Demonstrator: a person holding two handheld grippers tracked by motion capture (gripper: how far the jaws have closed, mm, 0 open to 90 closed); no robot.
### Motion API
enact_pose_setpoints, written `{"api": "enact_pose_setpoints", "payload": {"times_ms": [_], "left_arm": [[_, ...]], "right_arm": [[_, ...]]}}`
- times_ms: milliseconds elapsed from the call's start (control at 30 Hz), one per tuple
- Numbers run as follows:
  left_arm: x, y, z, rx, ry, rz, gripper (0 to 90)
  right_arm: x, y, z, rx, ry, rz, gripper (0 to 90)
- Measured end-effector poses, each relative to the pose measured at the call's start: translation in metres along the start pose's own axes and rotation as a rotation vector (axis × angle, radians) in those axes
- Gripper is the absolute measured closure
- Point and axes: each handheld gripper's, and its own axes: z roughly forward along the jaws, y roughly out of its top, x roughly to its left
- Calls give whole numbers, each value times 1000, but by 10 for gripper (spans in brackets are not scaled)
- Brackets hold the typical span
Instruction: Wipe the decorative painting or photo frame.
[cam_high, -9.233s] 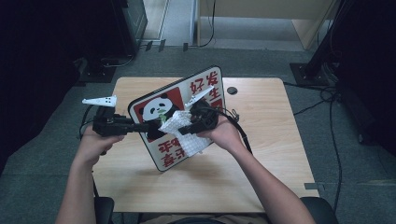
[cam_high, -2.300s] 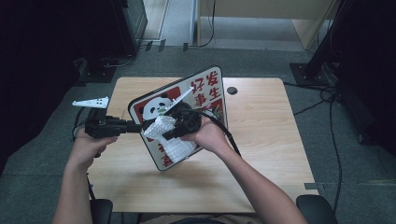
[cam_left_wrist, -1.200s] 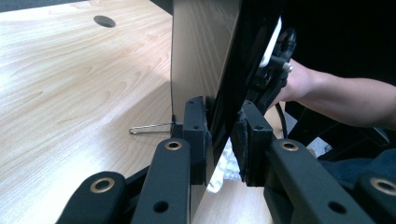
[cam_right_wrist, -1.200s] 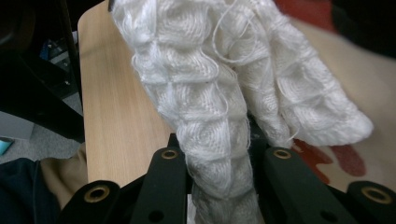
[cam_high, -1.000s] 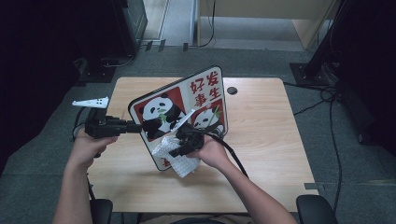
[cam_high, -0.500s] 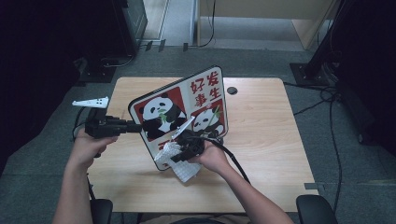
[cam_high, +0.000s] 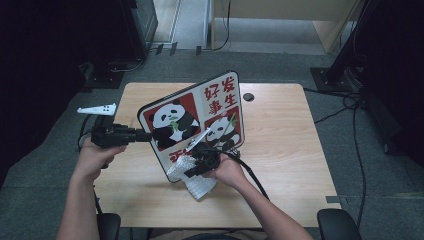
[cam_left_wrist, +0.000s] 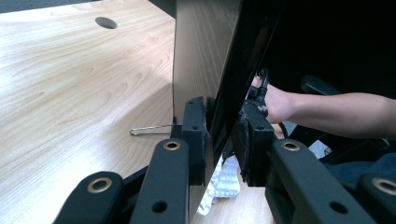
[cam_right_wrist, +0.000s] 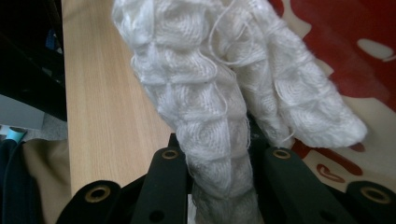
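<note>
The panda board (cam_high: 200, 117) stands tilted on the wooden table (cam_high: 290, 150), in the middle of the high view. Its front is red and cream, with two black-and-white pandas and red Chinese characters at the upper right; its back, in the left gripper view, is plain light wood (cam_left_wrist: 201, 51). The left tongs (cam_high: 142, 136) are at the board's left edge; their jaws have just been opening a little, and the board's edge stands between the pads (cam_left_wrist: 198, 135), the left pad against the wood, while the right pad seems just off the dark front, though this is hard to judge. The right tongs (cam_high: 192, 167) are clamped on a white knitted cloth (cam_right_wrist: 224, 93), which lies against the lower front of the board. The lower corner of the board is hidden behind the cloth and the hand (cam_high: 227, 172). A thin wire stand (cam_left_wrist: 152, 129) behind the board is partly covered.
</note>
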Motion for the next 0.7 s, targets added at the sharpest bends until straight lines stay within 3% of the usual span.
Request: {"api": "enact_pose_setpoints", "payload": {"times_ms": [67, 267, 567, 700], "left_arm": [[-1, 0, 1, 3, 2, 16, 718], [1, -1, -1, -10, 16, 6, 670], [3, -5, -12, -28, 31, 2, 469], [6, -8, -19, -47, 43, -14, 456]], "right_arm": [[1, 1, -2, -1, 3, 2, 778], [6, 7, -14, -25, 6, 7, 778], [17, 28, -43, -58, 2, 1, 777], [20, 39, -55, -66, -2, 6, 778]]}}
